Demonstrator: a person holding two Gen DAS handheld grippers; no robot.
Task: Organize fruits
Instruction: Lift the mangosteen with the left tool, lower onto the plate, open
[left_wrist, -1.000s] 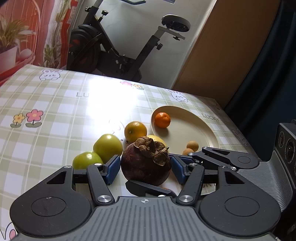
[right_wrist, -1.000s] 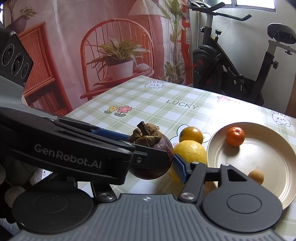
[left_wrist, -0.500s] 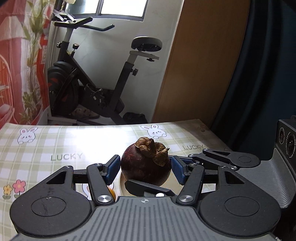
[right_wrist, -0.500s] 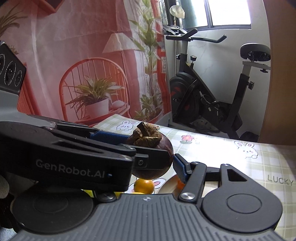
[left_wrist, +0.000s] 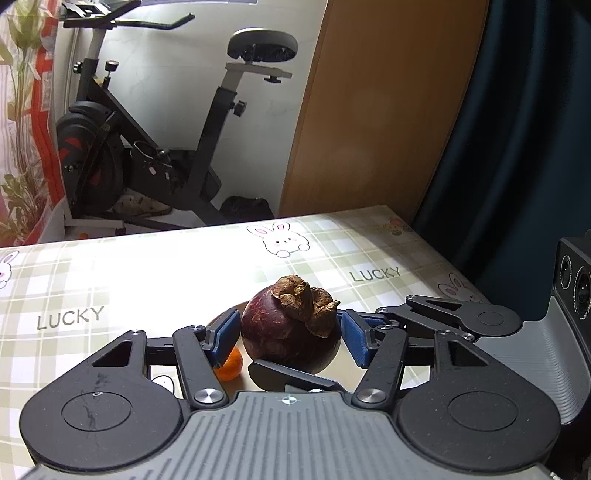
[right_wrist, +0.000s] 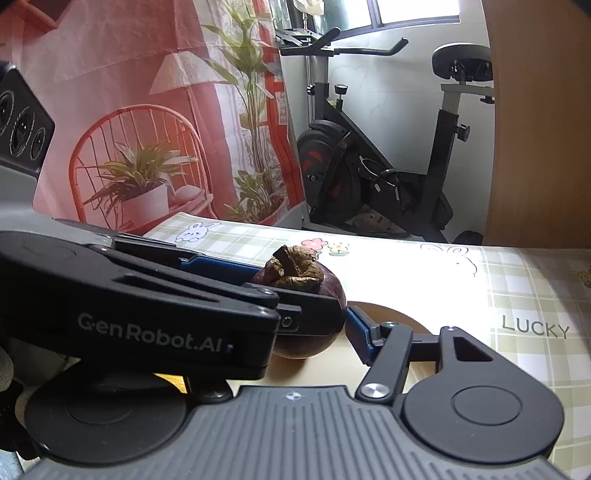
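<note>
Inspection is finding the task part-way through. The mangosteen (left_wrist: 288, 339) is sitting at lower centre of both views, over the plate (right_wrist: 399, 321); whether it is resting on the plate or hanging just above it is not showing. The left gripper (left_wrist: 290, 339) is flanking the fruit: its left pad is touching the skin, while its right pad is appearing to leave a sliver of gap, so I cannot tell whether these jaws are clamped. The right gripper (right_wrist: 295, 332) is pressing its visible blue pad against the fruit's side, and its other finger is showing in the left view as a black bar against the fruit's near underside. On that evidence, its jaws are judged to be clamped on the mangosteen. A tangerine (left_wrist: 229, 365) is lying on the plate just beside the left pad, so at least one fruit is counting as placed. The mangosteen's release is remaining, and any fruit elsewhere on the bench (left_wrist: 147, 280) is lying outside both frames, so the remainder is not being counted. The left view alone is showing the tangerine and both left pads. The right view alone is showing the plate's far rim. There the left gripper is crossing from the left edge and hiding the right gripper's own left finger.
</note>
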